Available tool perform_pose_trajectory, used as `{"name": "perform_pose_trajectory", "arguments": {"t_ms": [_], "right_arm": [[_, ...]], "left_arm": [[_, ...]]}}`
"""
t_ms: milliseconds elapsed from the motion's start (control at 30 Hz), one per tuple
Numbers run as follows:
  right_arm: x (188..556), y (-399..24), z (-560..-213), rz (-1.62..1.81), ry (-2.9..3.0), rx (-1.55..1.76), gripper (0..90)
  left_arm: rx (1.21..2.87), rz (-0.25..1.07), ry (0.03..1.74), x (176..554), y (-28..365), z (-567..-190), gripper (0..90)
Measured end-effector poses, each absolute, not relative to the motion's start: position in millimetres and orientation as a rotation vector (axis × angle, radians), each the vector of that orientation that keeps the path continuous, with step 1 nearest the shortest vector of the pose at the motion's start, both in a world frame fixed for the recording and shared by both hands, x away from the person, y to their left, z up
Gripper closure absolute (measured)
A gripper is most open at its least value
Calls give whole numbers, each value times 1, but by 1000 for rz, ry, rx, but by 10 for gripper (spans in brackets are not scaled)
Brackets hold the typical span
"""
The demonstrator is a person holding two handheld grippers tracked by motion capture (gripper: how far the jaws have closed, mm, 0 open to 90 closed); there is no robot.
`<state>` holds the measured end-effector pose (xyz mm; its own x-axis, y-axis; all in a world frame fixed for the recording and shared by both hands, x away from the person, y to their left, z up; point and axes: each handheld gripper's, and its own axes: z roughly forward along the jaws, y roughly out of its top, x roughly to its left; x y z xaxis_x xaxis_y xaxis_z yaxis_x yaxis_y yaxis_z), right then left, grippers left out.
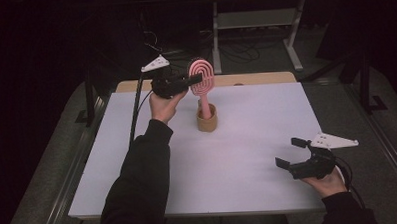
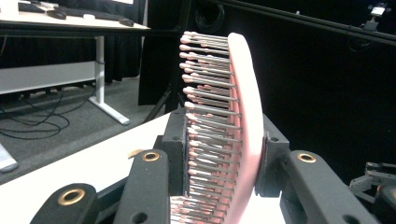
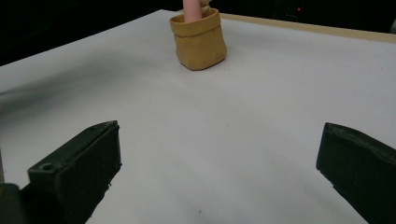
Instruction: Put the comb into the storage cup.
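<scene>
The pink hairbrush is standing upright just above the centre of the high view, its handle down inside the small tan pouch and its oval head rising above it. Your left hand-held gripper is clamping that head: in the left gripper view the jaws are pressing on either side, one against the bristles and the other against the smooth pink back. You are judged to be either lifting the brush out of the pouch or seating it there; the frames alone are not settling which. Either way, the next move is calling for a straight vertical path so the handle is not dragging the light pouch over. Your right hand-held gripper is waiting at the lower right, jaws spread wide over the white tabletop, holding nothing.
</scene>
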<state>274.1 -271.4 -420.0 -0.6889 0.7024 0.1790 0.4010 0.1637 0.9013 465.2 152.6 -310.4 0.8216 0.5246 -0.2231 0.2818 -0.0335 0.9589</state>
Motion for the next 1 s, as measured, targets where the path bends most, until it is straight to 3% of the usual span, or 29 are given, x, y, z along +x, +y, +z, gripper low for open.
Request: {"name": "perform_pose_trajectory", "arguments": {"t_ms": [1000], "right_arm": [[275, -271, -422, 1521, 2179, 1059, 0]], "left_arm": [[1618, 225, 651, 461, 147, -339, 642]]}}
